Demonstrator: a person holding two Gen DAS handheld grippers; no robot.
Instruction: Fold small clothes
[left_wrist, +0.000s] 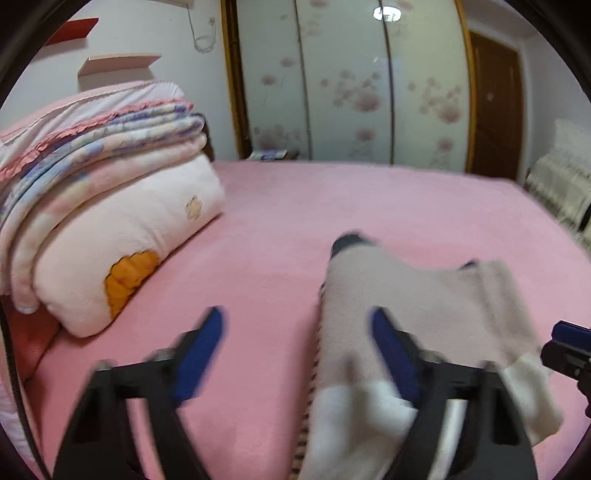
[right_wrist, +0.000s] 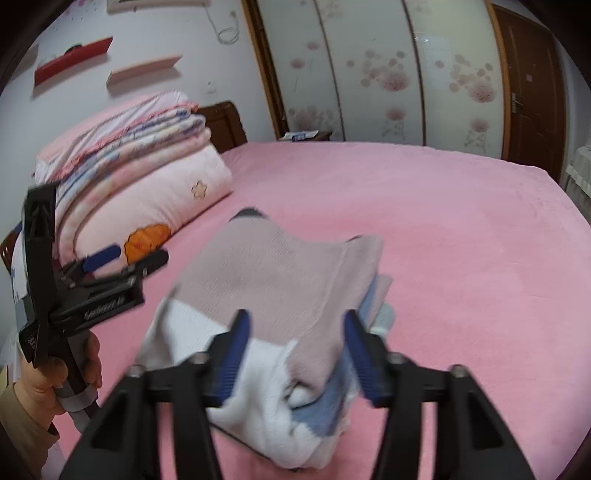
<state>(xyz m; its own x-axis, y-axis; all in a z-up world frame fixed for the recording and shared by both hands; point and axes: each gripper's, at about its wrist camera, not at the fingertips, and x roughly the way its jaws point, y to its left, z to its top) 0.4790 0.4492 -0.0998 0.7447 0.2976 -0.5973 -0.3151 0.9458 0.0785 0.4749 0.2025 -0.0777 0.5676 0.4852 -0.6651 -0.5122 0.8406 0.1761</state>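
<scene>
A folded knit garment, beige-pink with a white hem and a dark collar, lies on the pink bed sheet. In the right wrist view the garment shows blue layers under its near right corner. My left gripper is open over the garment's left edge, its right finger above the cloth and its left finger above bare sheet. My right gripper is open just above the near end, with the white hem bunched below its blue pads. The left gripper also shows at the left, held by a hand.
A tall stack of folded quilts fills the bed's left side by the wooden headboard. Flowered wardrobe doors and a brown door stand behind the bed. Pink sheet stretches right of the garment.
</scene>
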